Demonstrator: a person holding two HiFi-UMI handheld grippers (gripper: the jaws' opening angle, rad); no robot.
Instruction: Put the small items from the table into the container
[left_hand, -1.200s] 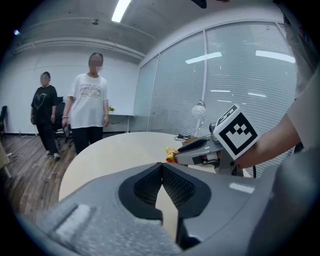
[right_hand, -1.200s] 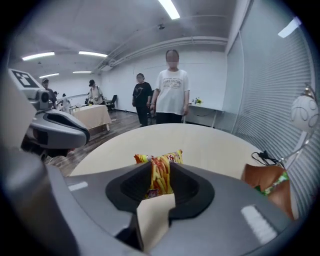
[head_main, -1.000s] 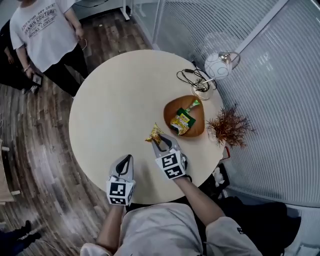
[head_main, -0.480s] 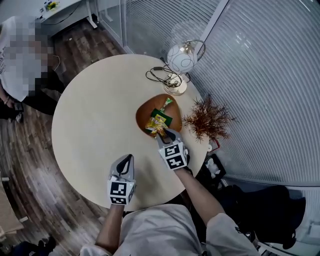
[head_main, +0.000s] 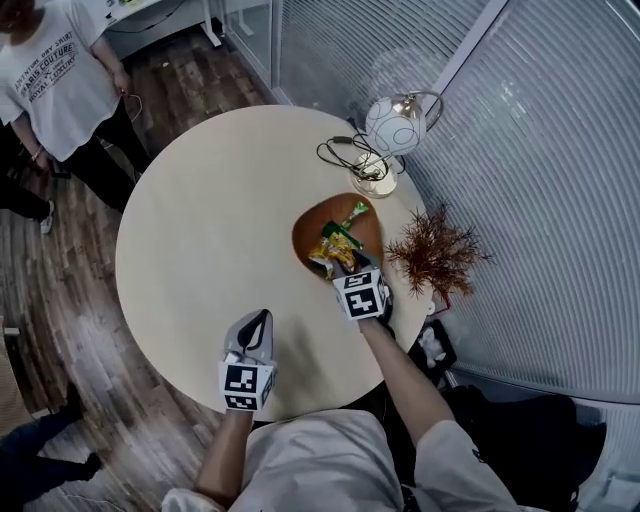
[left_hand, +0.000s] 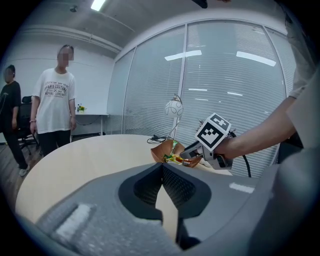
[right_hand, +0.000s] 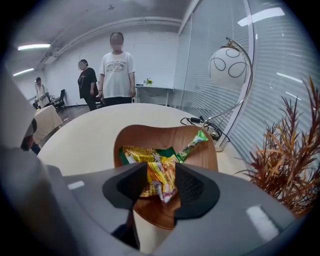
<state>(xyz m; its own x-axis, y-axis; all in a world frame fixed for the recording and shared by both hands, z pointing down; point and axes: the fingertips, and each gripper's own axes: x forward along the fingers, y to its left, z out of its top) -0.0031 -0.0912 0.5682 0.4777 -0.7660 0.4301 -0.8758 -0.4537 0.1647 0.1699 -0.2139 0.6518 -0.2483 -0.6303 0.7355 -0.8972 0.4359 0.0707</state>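
Note:
A brown wooden bowl stands on the round beige table near its right edge, with a green packet lying inside. My right gripper hangs over the bowl's near rim, and its jaws are opening. A yellow snack packet sits loosely between the pads, just above the bowl's floor. My left gripper rests low over the table's near side with its jaws shut and nothing in them. From the left gripper view, the bowl and the right gripper lie ahead.
A globe lamp with a coiled black cable stands behind the bowl. A dried reddish plant sits at the bowl's right, close to my right gripper. A person in a white T-shirt stands beyond the table's far left.
My right gripper carried the yellow packet from the table left of the bowl to over the bowl, and its jaws have widened. The left gripper has hardly shifted.

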